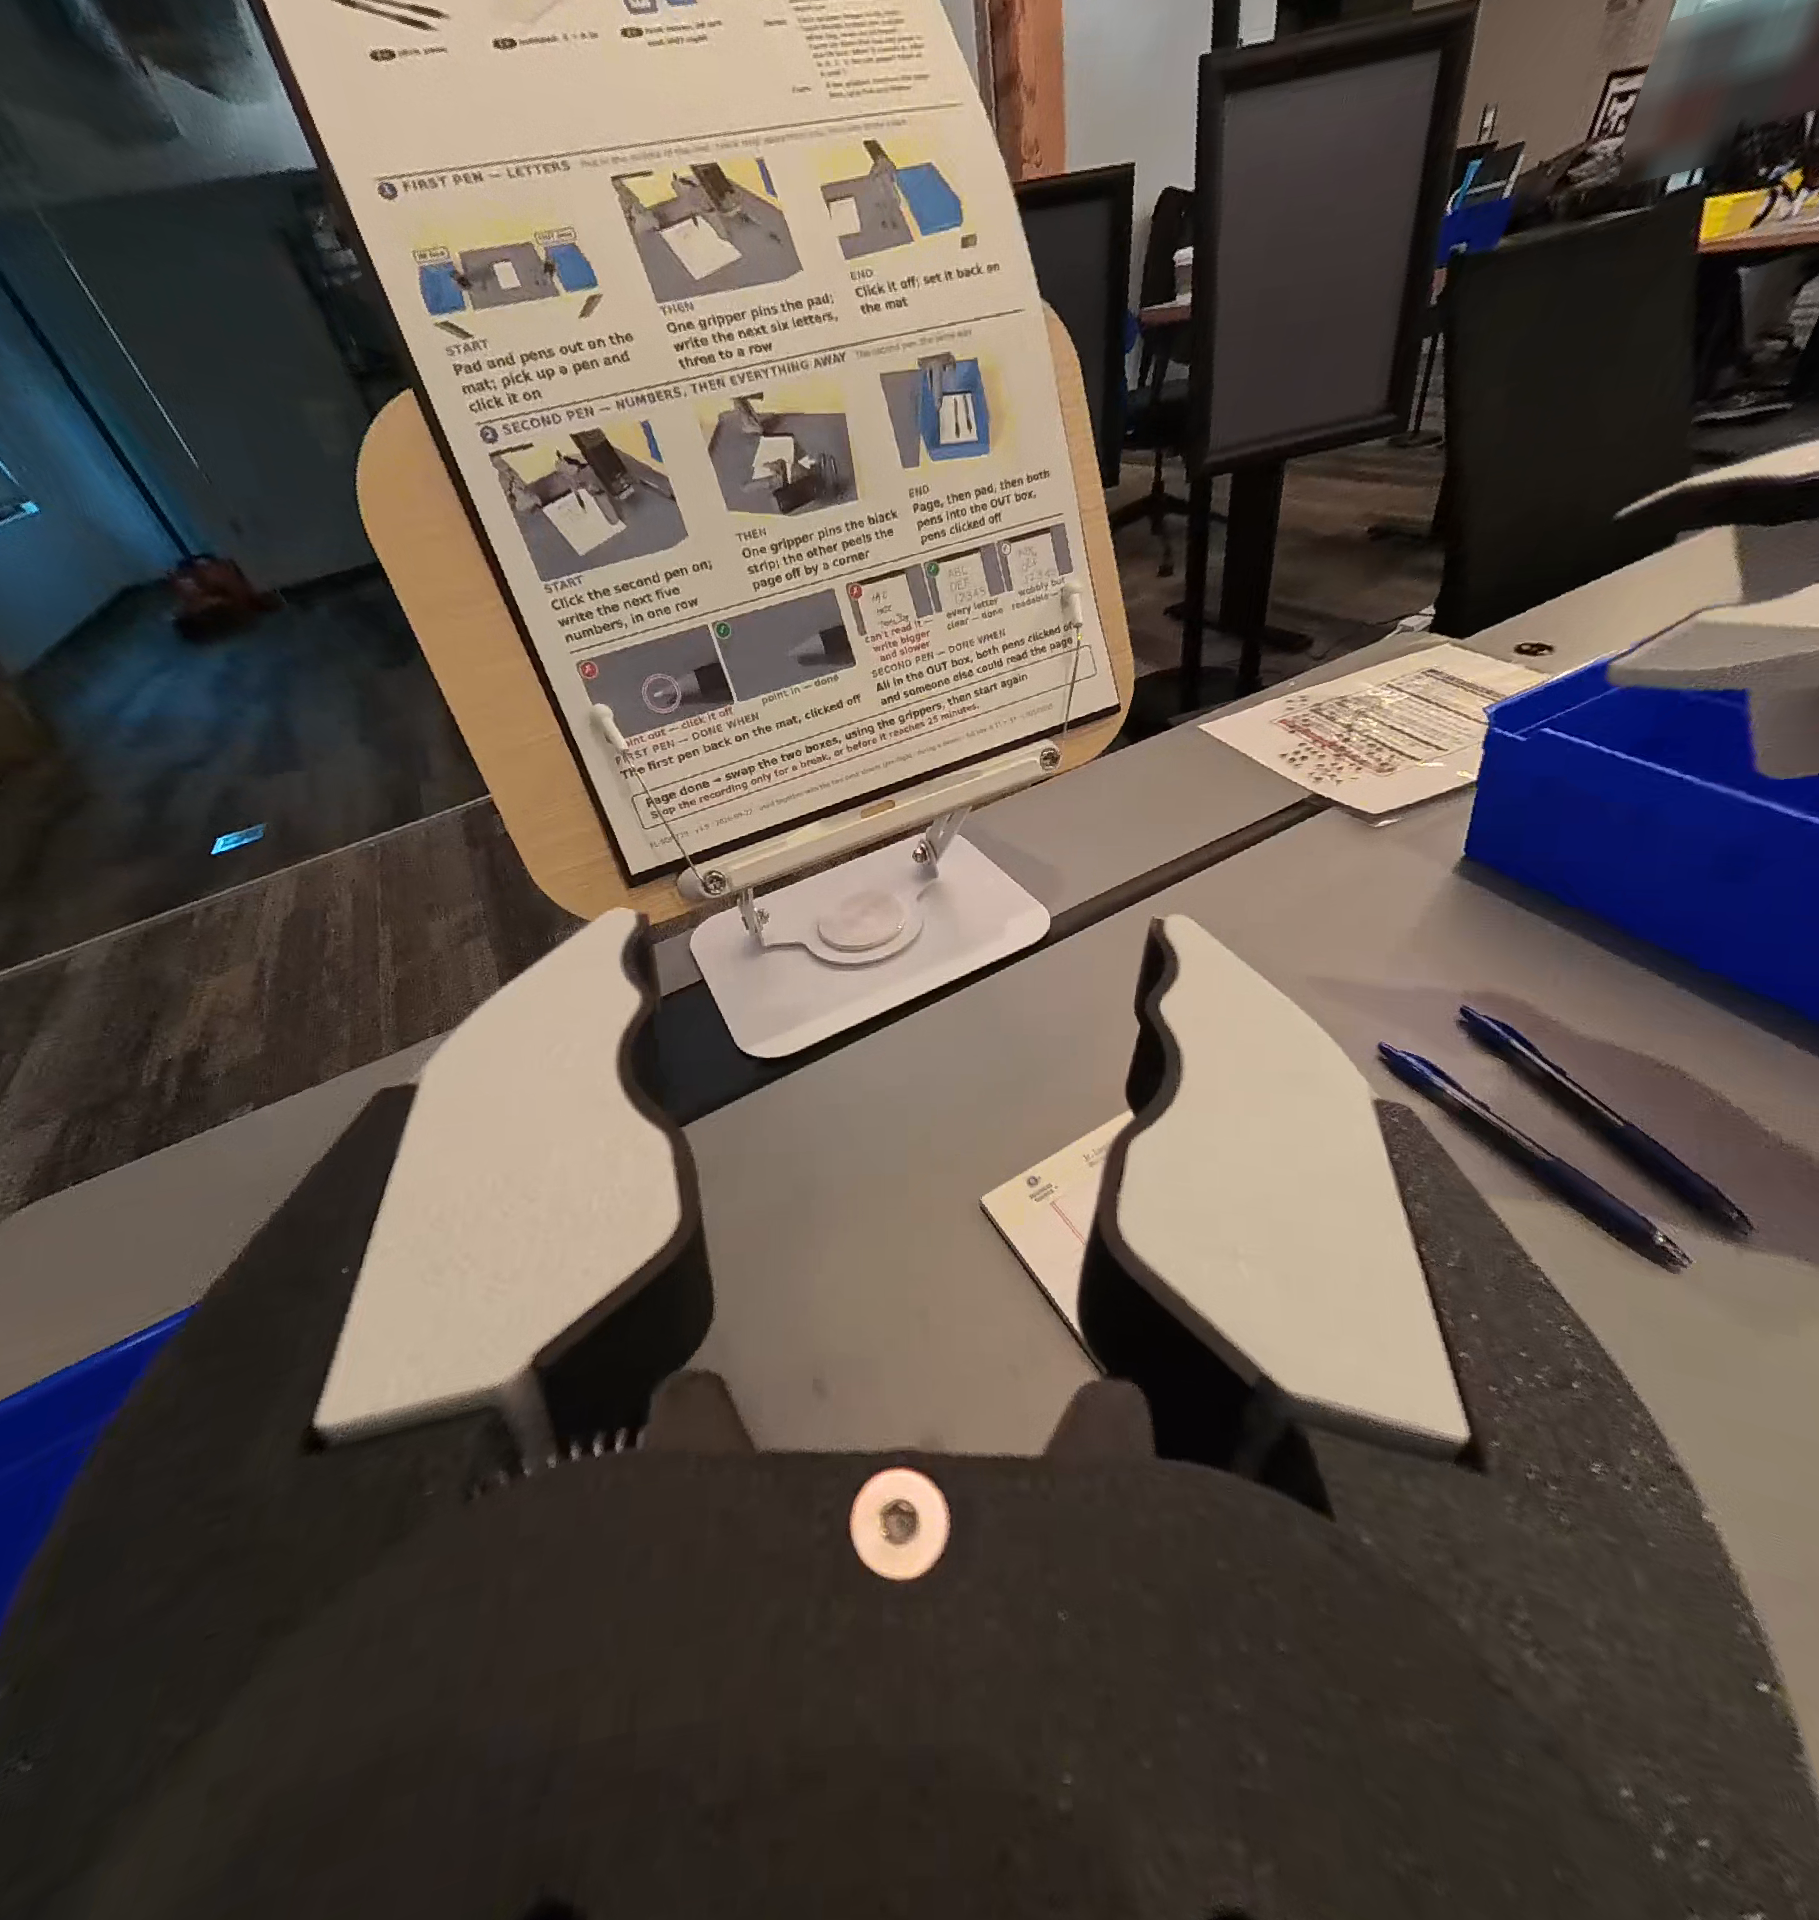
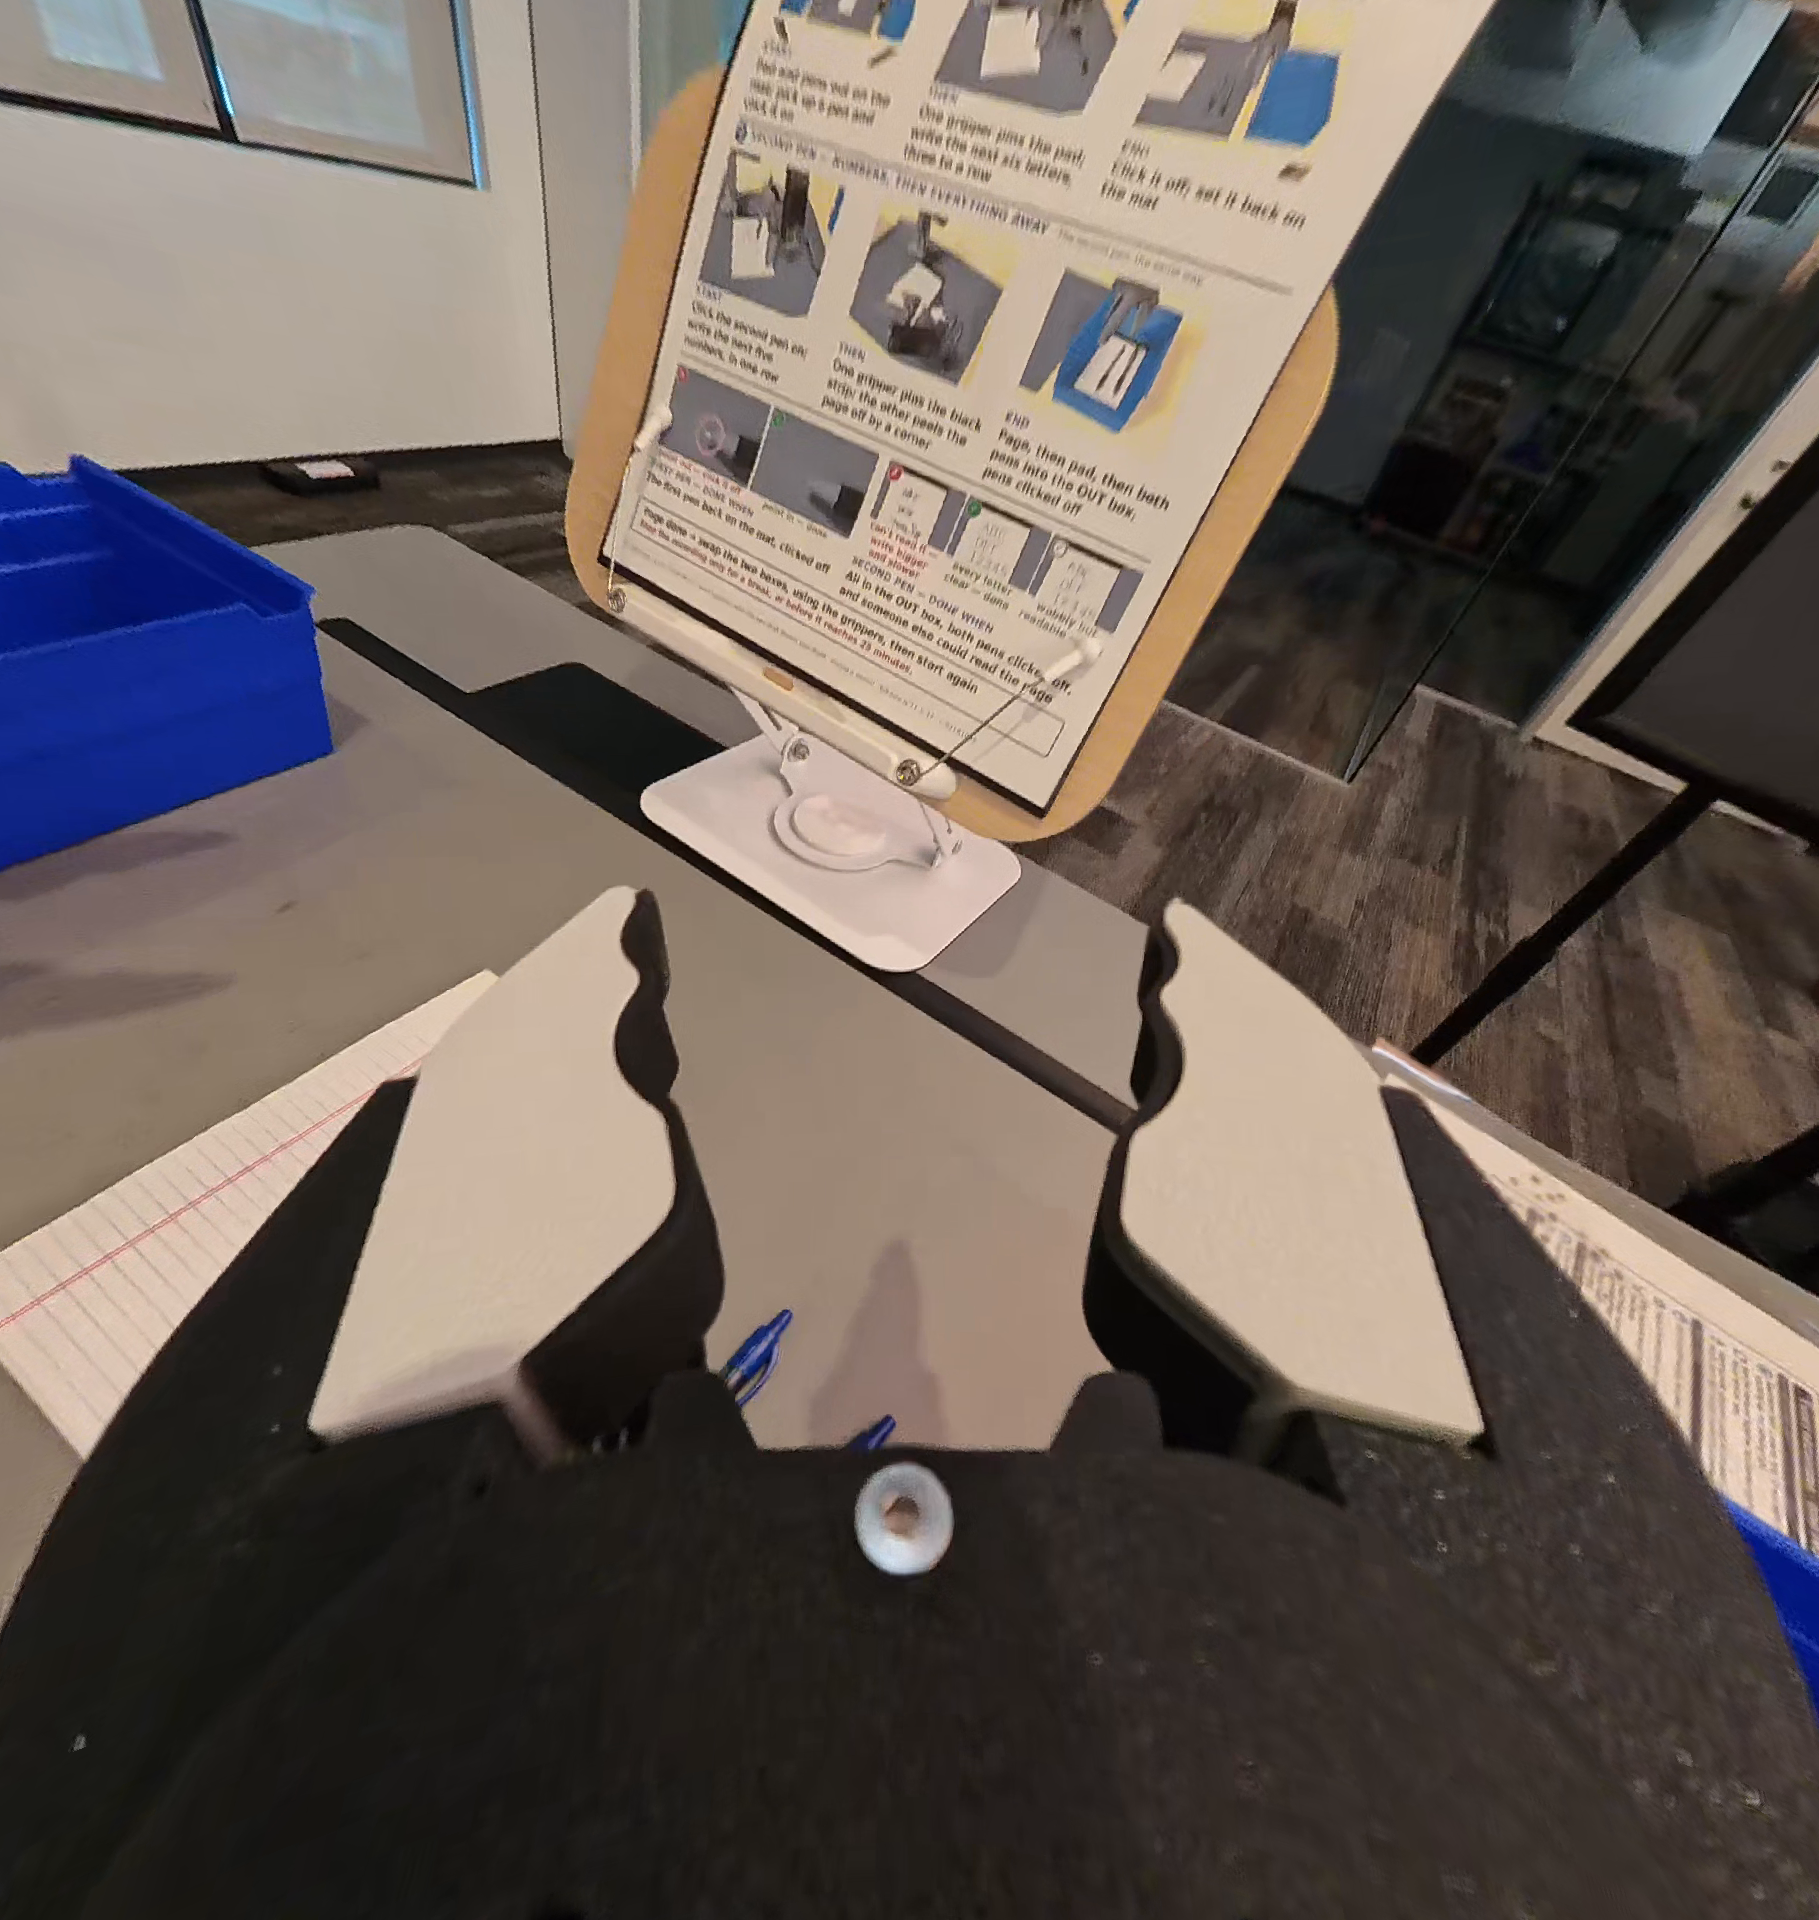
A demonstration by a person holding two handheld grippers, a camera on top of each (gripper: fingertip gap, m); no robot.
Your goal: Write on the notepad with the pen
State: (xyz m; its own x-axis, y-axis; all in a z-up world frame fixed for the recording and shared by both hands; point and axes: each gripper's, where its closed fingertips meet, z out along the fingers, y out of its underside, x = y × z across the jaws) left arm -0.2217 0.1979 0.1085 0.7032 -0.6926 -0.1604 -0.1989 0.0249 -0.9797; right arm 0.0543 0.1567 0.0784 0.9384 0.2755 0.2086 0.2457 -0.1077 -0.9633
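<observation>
We find the left tongs (image 1: 900, 1039) released and empty above the grey surface (image 1: 884, 1226). The right tongs (image 2: 900, 1018) likewise stand spread, holding nothing. The notepad (image 1: 1050, 1216) lies flat under the left tongs' right finger. Two blue pens (image 1: 1570, 1143) lie side by side just beside it, near a blue box (image 1: 1663, 831).

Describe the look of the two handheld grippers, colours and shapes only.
Both match: the left gripper and right gripper each have two flat pale-grey fingers with wavy black inner edges, on a rounded, grainy black body with one silver screw. No cables show.
</observation>
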